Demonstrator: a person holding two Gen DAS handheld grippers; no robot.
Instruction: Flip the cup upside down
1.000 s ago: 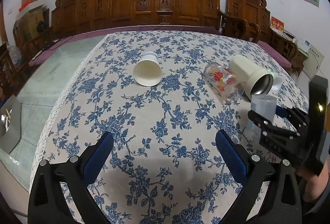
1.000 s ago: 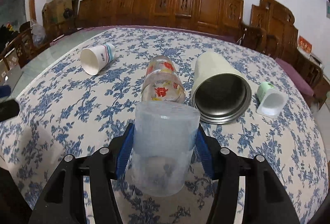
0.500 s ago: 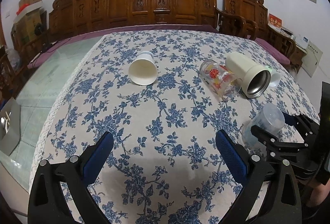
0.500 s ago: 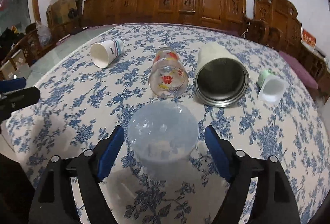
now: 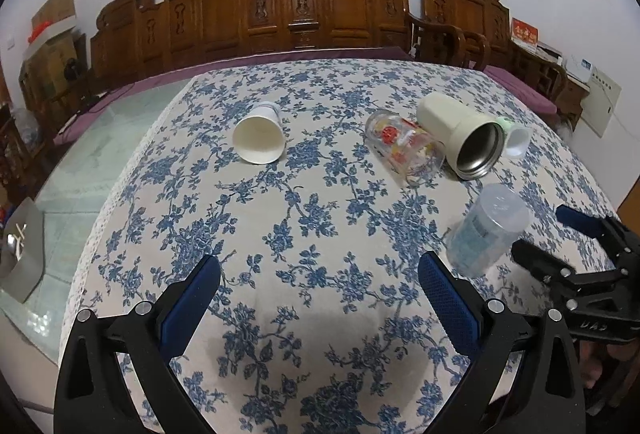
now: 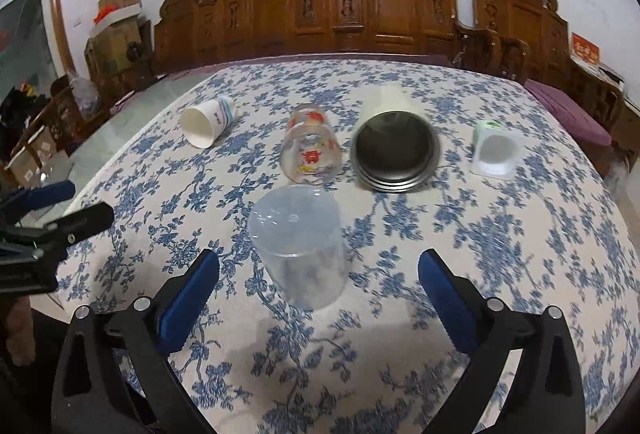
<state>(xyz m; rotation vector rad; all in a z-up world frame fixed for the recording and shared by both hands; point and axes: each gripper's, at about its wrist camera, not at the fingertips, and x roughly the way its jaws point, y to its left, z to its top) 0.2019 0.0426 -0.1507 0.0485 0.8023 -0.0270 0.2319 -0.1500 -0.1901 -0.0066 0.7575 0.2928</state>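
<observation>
On the floral cloth [image 6: 500,234], left to right, lie a paper cup [image 6: 206,122], a printed glass [image 6: 310,154], a steel flask [image 6: 394,154] and a small white cup [image 6: 496,152], all on their sides. Nearer, the clear cup [image 6: 298,246] stands mouth-down by itself.

The left gripper [image 5: 318,294] hangs wide open and empty, and the right gripper [image 6: 318,288] is spread wide just short of the clear cup, touching nothing, so that flip looks done. The next move is probably to pick one of the lying cups, which calls for a sideways grasp on its wall.
</observation>
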